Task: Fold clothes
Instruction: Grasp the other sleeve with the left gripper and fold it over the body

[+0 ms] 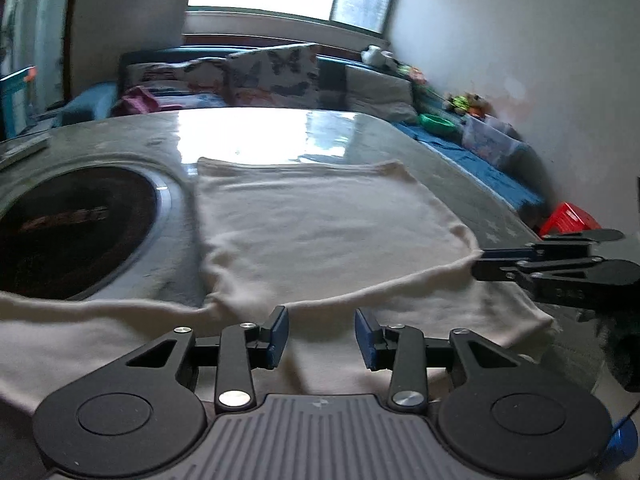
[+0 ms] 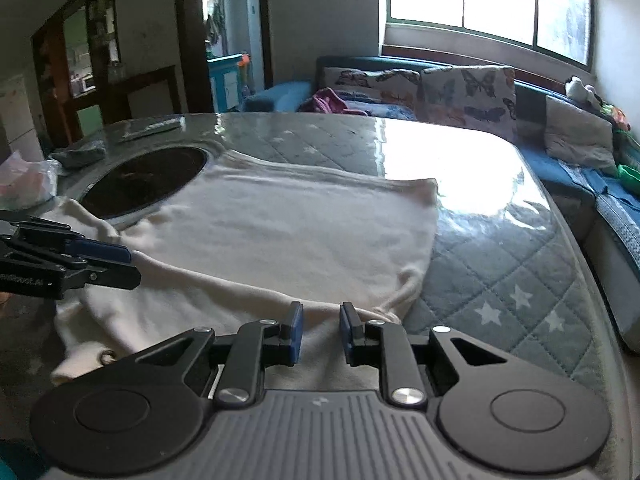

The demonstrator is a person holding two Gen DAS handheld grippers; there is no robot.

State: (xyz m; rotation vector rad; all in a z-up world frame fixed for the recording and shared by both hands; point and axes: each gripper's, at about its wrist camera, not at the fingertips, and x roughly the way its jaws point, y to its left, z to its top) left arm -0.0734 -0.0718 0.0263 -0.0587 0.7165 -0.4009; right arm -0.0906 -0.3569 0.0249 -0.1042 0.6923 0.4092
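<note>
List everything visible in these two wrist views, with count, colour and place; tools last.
garment: 1, cream, spread on the table with a folded edge near both tools
table: 1, grey quilted star cover under a glossy sheet
round inset: 1, dark with a silver rim, in the table left of the garment
butterfly cushions: 2, pale, on the blue sofa behind the table
stool: 1, red, on the floor right of the table
window: 1, bright, above the sofa
left tool: 1, black with blue pads, open over the garment's near edge
right tool: 1, same make, open at the garment's near right corner
</note>
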